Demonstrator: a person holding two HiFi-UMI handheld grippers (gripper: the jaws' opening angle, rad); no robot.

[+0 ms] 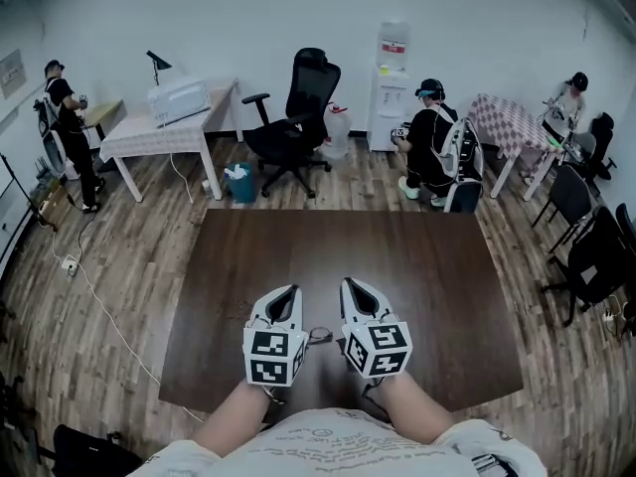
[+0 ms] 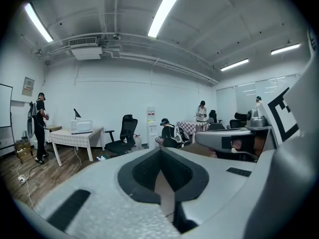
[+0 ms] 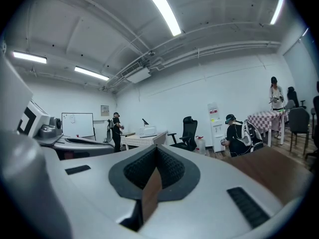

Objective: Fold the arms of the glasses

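Note:
Both grippers hover side by side over the near part of a dark brown table (image 1: pixel 417 266), pointing away from me and nearly level. My left gripper (image 1: pixel 289 291) (image 2: pixel 160 152) has its jaws closed tip to tip with nothing between them. So does my right gripper (image 1: pixel 352 284) (image 3: pixel 155 151), which is shut and empty. A thin wire-framed pair of glasses (image 1: pixel 320 336) shows only as a small glint low between the two marker cubes. Most of it is hidden, and I cannot tell how its arms stand or whether it rests on the table.
Beyond the table stand a black office chair (image 1: pixel 298 117), a white desk (image 1: pixel 159 132) with a printer, a water dispenser (image 1: pixel 390 82) and a checked table (image 1: pixel 507 117). Three people work at the room's edges. More black chairs (image 1: pixel 586 256) stand at the right.

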